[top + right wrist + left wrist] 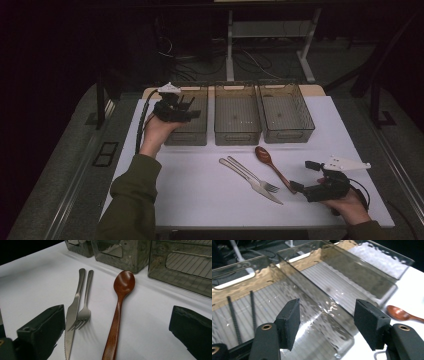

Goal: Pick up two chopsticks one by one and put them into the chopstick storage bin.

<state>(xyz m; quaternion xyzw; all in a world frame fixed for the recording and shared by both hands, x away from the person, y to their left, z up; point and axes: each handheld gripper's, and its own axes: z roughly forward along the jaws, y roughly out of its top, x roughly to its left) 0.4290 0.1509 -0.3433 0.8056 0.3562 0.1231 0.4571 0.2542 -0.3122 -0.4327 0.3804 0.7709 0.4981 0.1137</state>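
Note:
Three smoky clear bins stand in a row at the back: left bin (pixel 186 139), middle bin (pixel 237 134), right bin (pixel 287 131). My left gripper (pixel 192 107) hovers over the left bin (pixel 269 277), open with nothing between its jaws (pixel 328 312). Two thin black sticks (pixel 234 317) lie on that bin's floor. A wooden spoon (pixel 272 167), a knife (pixel 247 180) and a fork (pixel 255 176) lie on the white table. My right gripper (pixel 302 175) sits low at the spoon's handle end, open (pixel 118 315), with the spoon handle (pixel 115 322) running between its jaws and the knife (pixel 73 310) and fork (pixel 85 311) to their left.
The white table top (pixel 200 195) has free room at the front left. The middle bin (pixel 342 277) and right bin (pixel 377 260) look bare inside. Beyond the table are desk legs and cables (pixel 250 60) on a dark floor.

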